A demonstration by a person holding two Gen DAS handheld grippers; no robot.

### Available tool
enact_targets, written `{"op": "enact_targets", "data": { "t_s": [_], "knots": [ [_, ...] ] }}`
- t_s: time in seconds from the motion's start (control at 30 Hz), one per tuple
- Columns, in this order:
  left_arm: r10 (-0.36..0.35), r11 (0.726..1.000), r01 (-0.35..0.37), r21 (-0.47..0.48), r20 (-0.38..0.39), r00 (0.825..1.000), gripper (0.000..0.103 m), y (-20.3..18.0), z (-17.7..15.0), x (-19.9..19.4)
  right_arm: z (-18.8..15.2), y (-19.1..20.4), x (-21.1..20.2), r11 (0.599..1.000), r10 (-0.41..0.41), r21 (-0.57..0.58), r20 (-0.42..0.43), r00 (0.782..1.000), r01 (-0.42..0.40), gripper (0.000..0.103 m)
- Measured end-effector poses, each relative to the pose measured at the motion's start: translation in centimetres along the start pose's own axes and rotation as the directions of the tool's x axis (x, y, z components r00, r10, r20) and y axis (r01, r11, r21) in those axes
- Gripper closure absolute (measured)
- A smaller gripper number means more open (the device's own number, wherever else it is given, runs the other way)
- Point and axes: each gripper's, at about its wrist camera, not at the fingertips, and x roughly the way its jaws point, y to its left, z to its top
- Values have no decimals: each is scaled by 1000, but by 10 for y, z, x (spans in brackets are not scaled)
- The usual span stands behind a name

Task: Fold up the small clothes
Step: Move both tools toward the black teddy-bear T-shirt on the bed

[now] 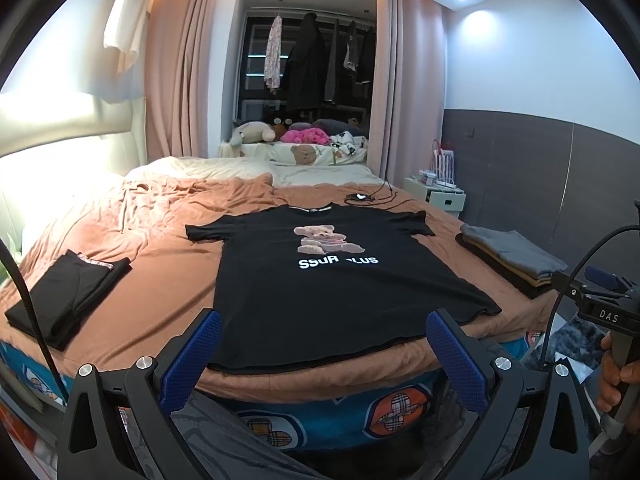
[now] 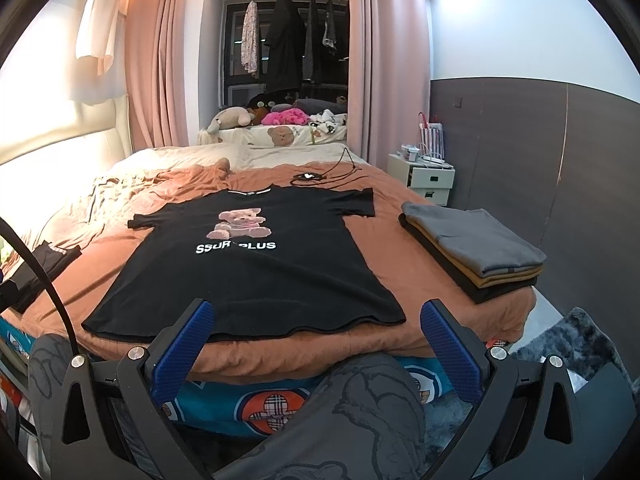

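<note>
A black T-shirt with a teddy-bear print lies spread flat, front up, on the brown bedspread, hem toward me. It also shows in the right wrist view. My left gripper is open and empty, held just short of the hem at the bed's near edge. My right gripper is open and empty, in front of the hem's right part. The right gripper's handle shows at the right edge of the left wrist view.
A stack of folded clothes sits on the bed's right side. A folded black garment lies at the left. A cable and small device lie beyond the collar. A white nightstand stands at the right. My patterned trouser legs are below.
</note>
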Motion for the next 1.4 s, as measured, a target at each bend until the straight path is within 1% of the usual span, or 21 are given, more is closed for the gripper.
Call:
{"op": "enact_targets", "data": {
  "t_s": [0.3, 0.53, 1.0, 1.1, 1.23, 1.33, 1.4],
  "knots": [
    [-3, 1000, 3, 2, 2, 1000, 0, -2, -2, -2, 1, -2, -3, 1000, -19, 1, 11, 1000, 19, 0],
    [0, 1000, 0, -8, 7, 1000, 0, -3, -4, -2, 1, 2, -3, 1000, -17, -4, 18, 1000, 17, 0],
    [-4, 1000, 4, -5, -1, 1000, 0, -2, -6, -1, -2, -4, 0, 1000, -9, -10, 9, 1000, 9, 0],
    [-5, 1000, 5, -7, -5, 1000, 0, -1, -5, 0, 0, -3, -1, 1000, -4, -16, 9, 1000, 4, 0],
    [-9, 1000, 9, -14, -1, 1000, 0, 2, -4, 3, 4, -6, 0, 1000, 19, 10, -5, 1000, -19, 0],
    [-6, 1000, 6, -14, -3, 1000, 0, 3, -4, 4, 6, -6, 2, 1000, 7, -6, -1, 1000, -7, 0],
    [-6, 1000, 6, -20, 2, 1000, 0, 7, -4, 4, 7, -7, 7, 1000, 7, -1, -19, 1000, -7, 0]
  ]
}}
